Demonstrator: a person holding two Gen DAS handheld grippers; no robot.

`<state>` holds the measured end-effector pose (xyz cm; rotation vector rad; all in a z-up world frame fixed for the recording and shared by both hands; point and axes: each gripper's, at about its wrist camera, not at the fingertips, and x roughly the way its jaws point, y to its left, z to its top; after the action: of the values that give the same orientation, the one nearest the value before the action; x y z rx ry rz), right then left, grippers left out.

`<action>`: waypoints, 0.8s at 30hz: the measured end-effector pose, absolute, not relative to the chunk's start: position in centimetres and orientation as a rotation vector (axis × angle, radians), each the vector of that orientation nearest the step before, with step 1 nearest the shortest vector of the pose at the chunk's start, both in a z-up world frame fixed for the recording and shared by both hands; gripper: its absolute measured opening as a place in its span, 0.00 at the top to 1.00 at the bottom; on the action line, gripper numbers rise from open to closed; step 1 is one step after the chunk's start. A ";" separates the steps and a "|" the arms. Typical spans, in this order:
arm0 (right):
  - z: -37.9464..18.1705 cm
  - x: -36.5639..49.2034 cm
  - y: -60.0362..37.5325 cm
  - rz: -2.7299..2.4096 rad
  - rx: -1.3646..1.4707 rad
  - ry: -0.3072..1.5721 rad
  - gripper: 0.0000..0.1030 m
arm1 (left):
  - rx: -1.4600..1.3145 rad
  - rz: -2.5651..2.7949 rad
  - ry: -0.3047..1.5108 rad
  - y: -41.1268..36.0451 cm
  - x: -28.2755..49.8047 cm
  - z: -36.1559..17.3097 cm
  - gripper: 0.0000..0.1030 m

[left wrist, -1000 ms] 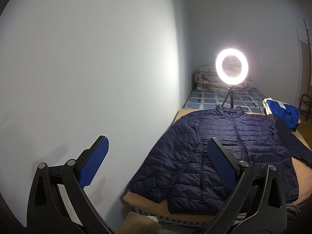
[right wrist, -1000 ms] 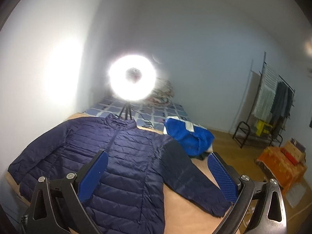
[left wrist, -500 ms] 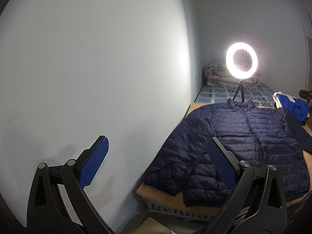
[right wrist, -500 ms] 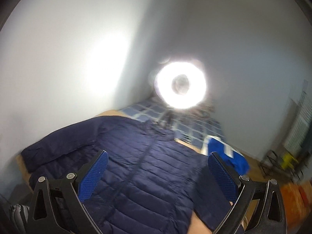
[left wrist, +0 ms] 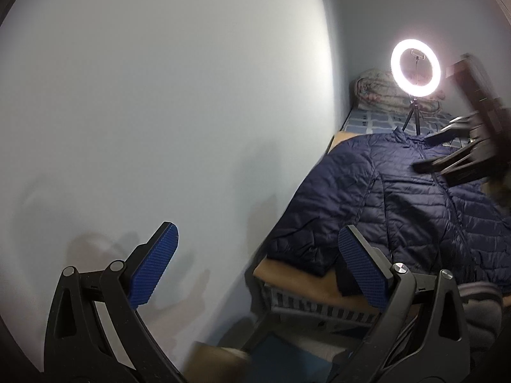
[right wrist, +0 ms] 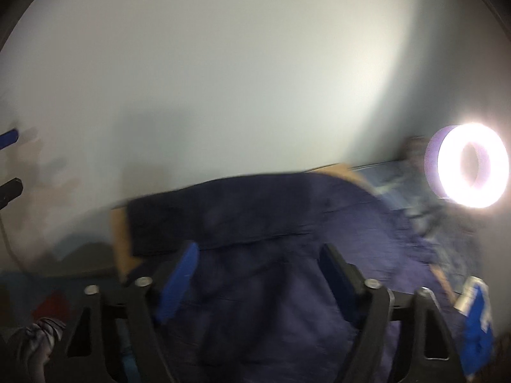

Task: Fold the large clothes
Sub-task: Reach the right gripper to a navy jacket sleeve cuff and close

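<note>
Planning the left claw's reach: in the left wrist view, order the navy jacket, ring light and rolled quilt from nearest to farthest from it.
From the left claw:
1. Navy jacket, spread on the bed, right of the claw.
2. Ring light, on its tripod beyond the collar.
3. Rolled quilt, behind the light at the far wall.

The room is dim, lit mainly by a ring light (left wrist: 416, 72) that blows out white and flares. It throws a bright patch and soft shadows on the wall (left wrist: 159, 111). The right wrist view is heavily motion-blurred; both views bend and darken at the edges.
</note>
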<state>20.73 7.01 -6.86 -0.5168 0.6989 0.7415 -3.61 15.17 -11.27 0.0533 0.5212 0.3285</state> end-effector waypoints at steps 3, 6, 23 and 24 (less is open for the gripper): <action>-9.9 20.3 11.8 0.877 -0.567 0.765 0.36 | 0.036 0.334 0.537 15.9 -4.4 -11.9 0.01; -12.8 19.7 15.8 0.980 -0.598 0.840 0.42 | 0.029 0.341 0.564 16.6 -4.7 -12.7 0.01; -22.8 20.9 23.1 1.082 -0.677 1.053 0.57 | -0.005 0.340 0.635 18.6 -4.2 -15.3 0.01; -23.1 20.9 23.1 1.079 -0.678 1.058 0.57 | -0.004 0.339 0.636 18.6 -4.0 -15.4 0.01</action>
<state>20.95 23.13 -23.08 -0.6776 1.0582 1.0790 -3.98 18.62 -15.36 -0.0044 0.6362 0.3393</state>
